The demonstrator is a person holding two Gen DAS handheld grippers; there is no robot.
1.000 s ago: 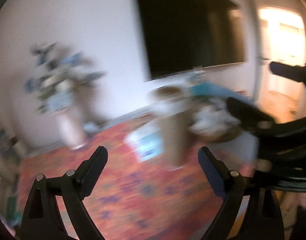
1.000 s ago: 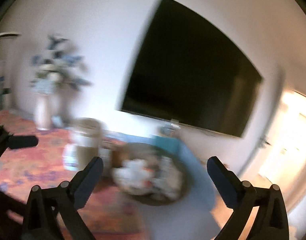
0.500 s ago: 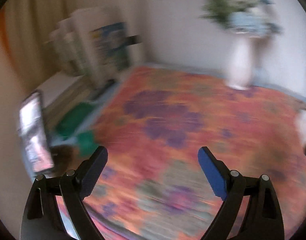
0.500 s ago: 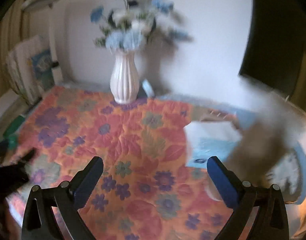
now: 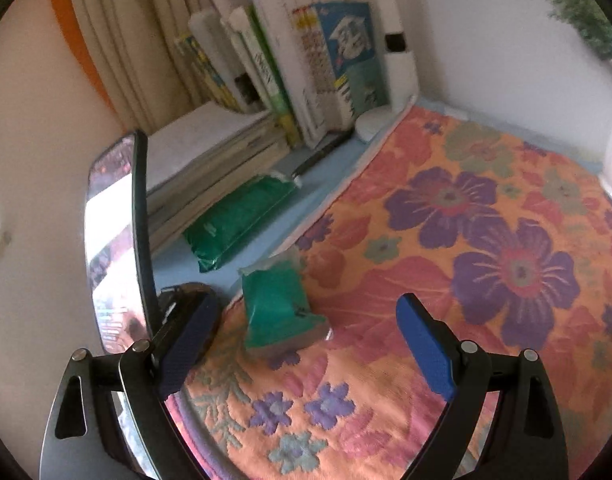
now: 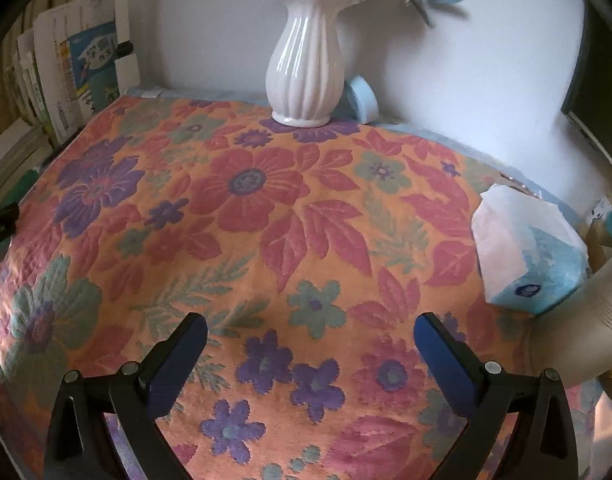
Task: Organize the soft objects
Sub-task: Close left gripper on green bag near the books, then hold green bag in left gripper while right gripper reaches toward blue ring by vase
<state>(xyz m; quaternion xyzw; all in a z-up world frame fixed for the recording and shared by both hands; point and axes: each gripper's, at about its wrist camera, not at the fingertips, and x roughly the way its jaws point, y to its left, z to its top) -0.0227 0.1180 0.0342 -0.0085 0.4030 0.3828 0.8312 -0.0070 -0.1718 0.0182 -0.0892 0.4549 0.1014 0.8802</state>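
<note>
Green soft packet (image 5: 280, 308) lies on the floral cloth (image 5: 466, 240) between the spread fingers of the left tool (image 5: 306, 344); the right tool (image 6: 310, 356) hangs open, gripping nothing.

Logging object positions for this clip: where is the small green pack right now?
In the left wrist view, the small green pack lies at the floral cloth's left edge, just ahead of the open left gripper, near the larger green pack.

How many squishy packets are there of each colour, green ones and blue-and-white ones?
Green packets: 2, the big green pack by the books and the small green pack on the cloth.
Blue-and-white packets: 1, the tissue pack.
Total: 3
</note>
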